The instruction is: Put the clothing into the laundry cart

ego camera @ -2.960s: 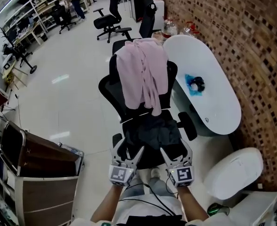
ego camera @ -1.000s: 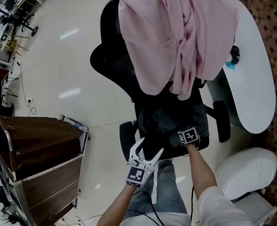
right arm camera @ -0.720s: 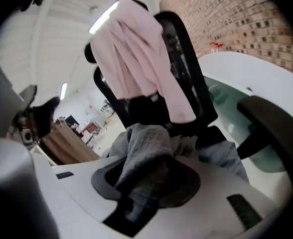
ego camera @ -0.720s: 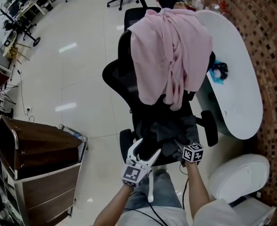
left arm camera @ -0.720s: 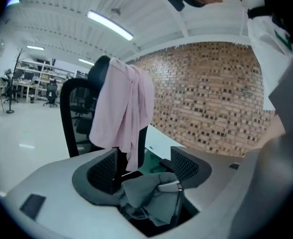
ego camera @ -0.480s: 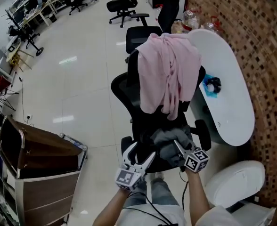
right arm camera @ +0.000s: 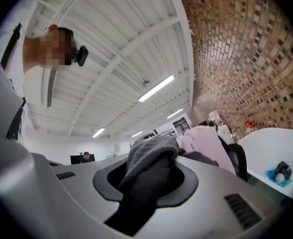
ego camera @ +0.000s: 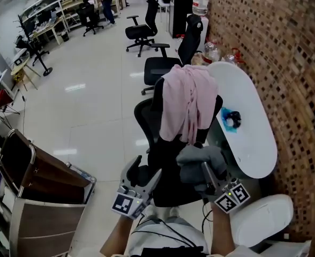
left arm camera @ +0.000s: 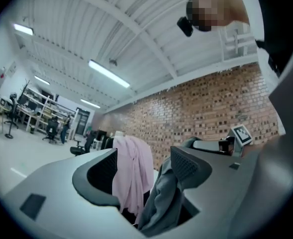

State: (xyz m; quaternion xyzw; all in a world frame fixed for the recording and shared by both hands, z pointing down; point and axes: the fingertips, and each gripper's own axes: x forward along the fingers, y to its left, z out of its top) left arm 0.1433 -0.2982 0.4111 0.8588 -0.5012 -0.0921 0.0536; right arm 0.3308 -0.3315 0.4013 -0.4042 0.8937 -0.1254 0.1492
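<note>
Glossy office floor (ego camera: 88,106) surrounds the chair (ego camera: 165,183). Right gripper (ego camera: 205,171) is clamped on the grey garment (ego camera: 199,159) bunched between its jaws; left gripper (ego camera: 147,168) gapes, empty. Best carry it leftward past that gripper, clearing the laundry cart (ego camera: 50,180) rim.

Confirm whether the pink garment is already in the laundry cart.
No, the pink garment hangs over the office chair backrest, away from the laundry cart.

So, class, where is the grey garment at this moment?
In the head view the grey garment hangs right of centre, clamped in the right gripper jaws over the black chair seat, below the pink garment draped over the chair back.
</note>
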